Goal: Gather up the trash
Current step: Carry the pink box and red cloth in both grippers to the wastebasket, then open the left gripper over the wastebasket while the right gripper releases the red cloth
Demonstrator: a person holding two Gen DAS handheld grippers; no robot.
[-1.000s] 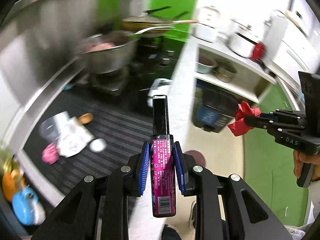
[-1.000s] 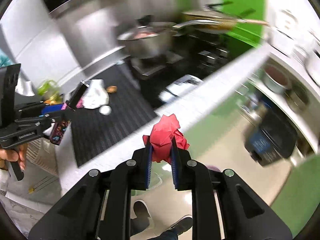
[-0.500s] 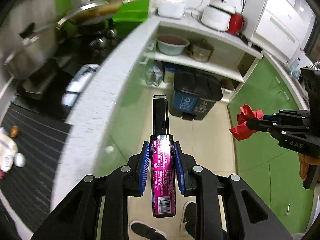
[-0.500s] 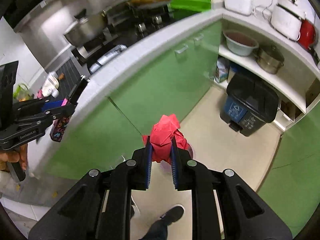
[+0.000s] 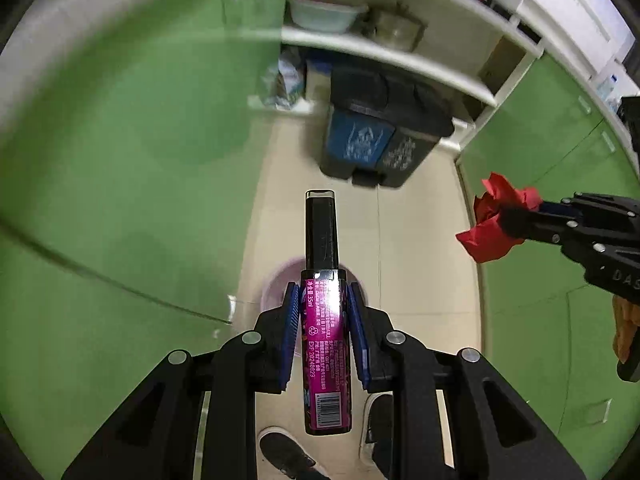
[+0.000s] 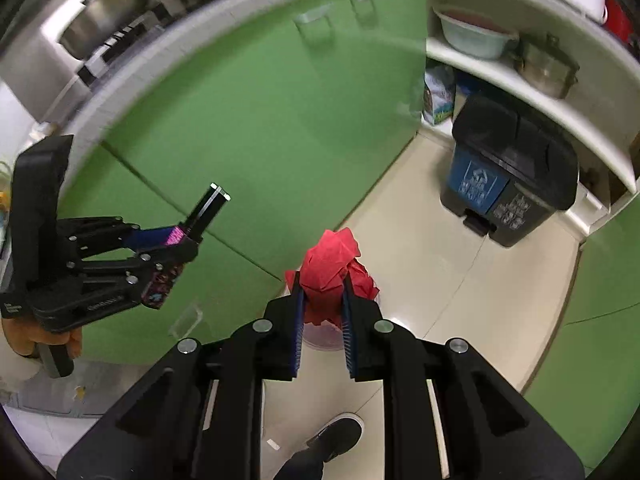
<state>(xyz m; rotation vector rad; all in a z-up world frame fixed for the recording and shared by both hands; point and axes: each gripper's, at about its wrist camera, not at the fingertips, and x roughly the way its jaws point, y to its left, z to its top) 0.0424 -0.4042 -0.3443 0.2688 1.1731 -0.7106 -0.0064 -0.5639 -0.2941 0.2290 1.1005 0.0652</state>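
My left gripper [image 5: 323,300] is shut on a pink tube with a black cap [image 5: 326,336], held in the air over the floor; it also shows in the right wrist view [image 6: 188,232]. My right gripper [image 6: 322,288] is shut on a crumpled red paper [image 6: 330,262], which also shows in the left wrist view [image 5: 494,220]. A small pinkish bin [image 5: 280,284] stands on the floor right below both grippers; in the right wrist view [image 6: 326,336] it is mostly hidden by the paper.
A black two-part pedal bin with a blue label [image 5: 380,128] stands under white shelves [image 5: 392,60], also in the right wrist view [image 6: 508,168]. Green cabinet doors [image 6: 260,112] run along the left and right. My shoes [image 5: 288,452] are on the beige floor.
Both grippers swung away from the stove and counter and down toward the floor. They still hold the tube and the red paper. The pinkish bin is now directly below.
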